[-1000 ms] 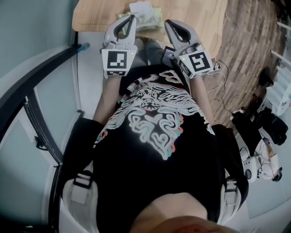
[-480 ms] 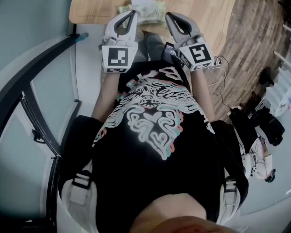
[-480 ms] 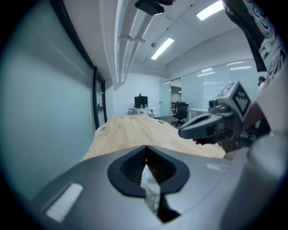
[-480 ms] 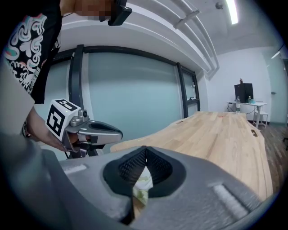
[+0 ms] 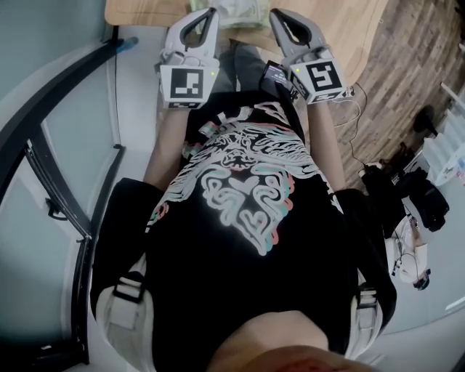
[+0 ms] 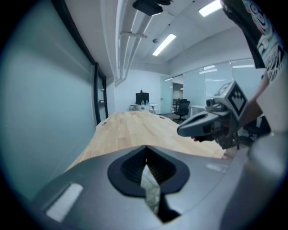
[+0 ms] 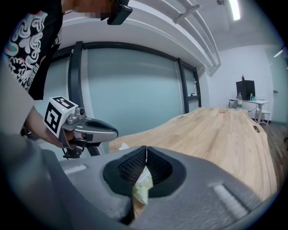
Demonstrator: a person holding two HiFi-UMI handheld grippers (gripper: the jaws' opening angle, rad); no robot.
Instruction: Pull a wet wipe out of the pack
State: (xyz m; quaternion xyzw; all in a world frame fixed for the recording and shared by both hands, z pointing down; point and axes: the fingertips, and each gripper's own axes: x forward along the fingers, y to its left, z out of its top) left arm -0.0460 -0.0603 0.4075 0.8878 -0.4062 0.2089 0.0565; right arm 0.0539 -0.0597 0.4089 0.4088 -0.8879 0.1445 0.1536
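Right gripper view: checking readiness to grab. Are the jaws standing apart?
No, the right gripper has its jaw tips pressed together.

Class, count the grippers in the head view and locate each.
2. The left gripper is left of the pack; the right gripper is right of it. No others show.

A long wooden table (image 6: 135,128) is shown at the centre of the left gripper view, bordered at left by a frosted glass wall (image 6: 45,103) with black frames (image 6: 96,94). Light strips (image 6: 164,44) are fitted at upper centre. A monitor (image 6: 142,97) and chairs (image 6: 182,108) are placed behind. Wood-pattern floor (image 5: 407,65) is shown at the head view's upper right.
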